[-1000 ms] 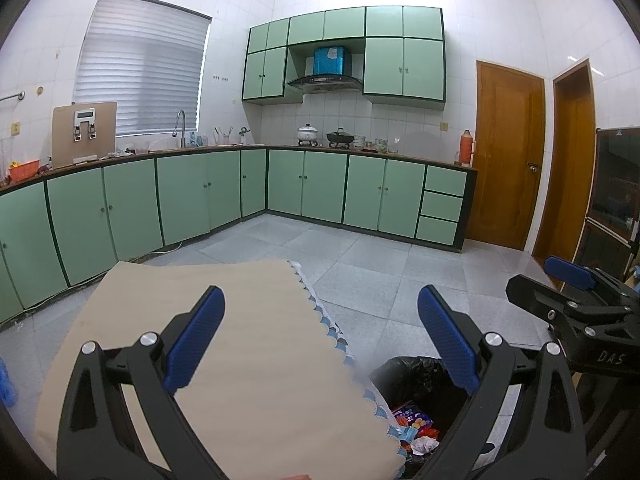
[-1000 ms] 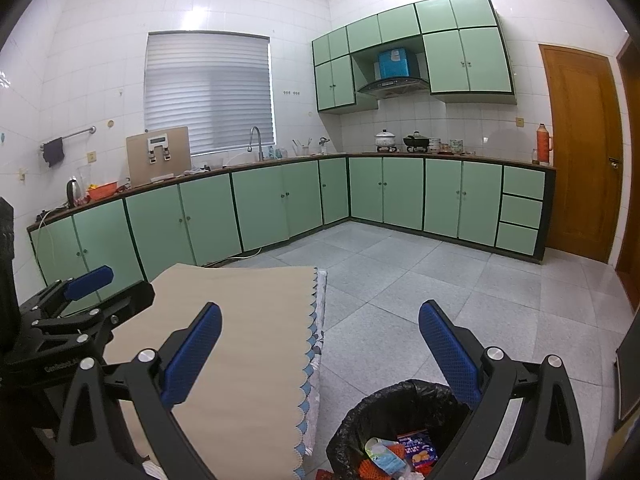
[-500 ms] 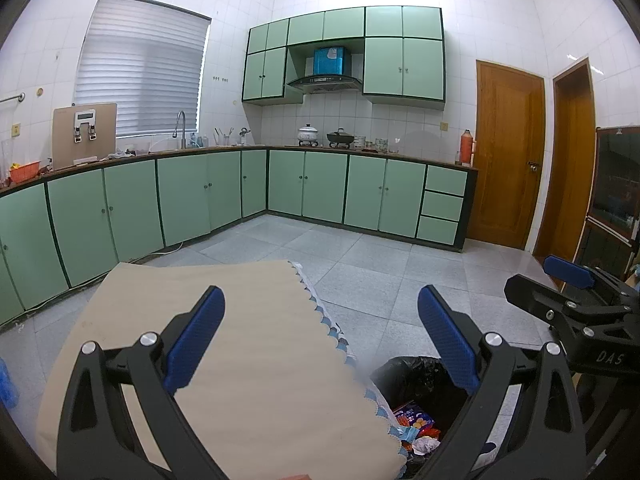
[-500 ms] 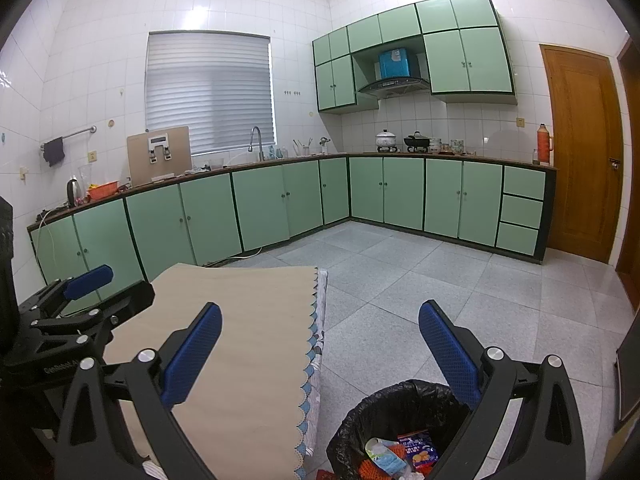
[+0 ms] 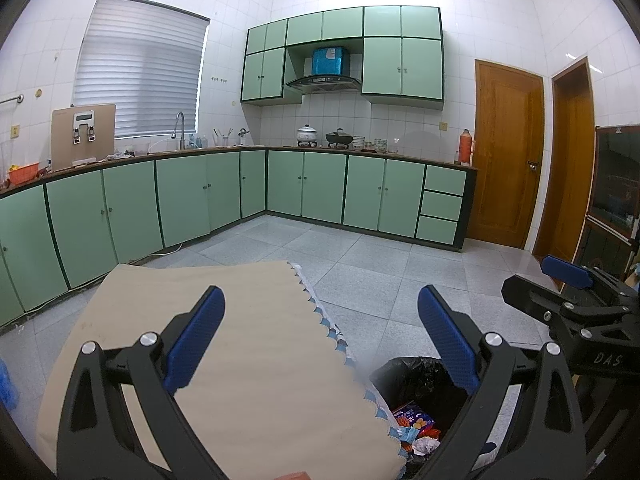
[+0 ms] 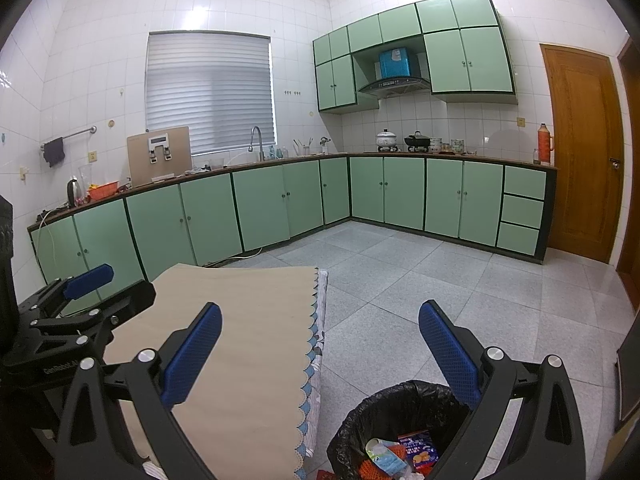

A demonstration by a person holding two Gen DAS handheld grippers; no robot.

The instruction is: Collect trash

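Both tools wide open, empty: left tool (image 5: 320,336) above desk (image 5: 248,344), right tool (image 6: 320,344) near desk's right edge. Trash (image 6: 404,452) sits in black-lined bin (image 6: 400,404) on floor, right of desk.

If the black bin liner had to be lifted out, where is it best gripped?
Probably at the liner's rolled rim, on the near-left edge beside the table, coming from above. The plastic is folded over the bin's lip there, giving a thin edge for open jaws; the wrappers lie lower inside.
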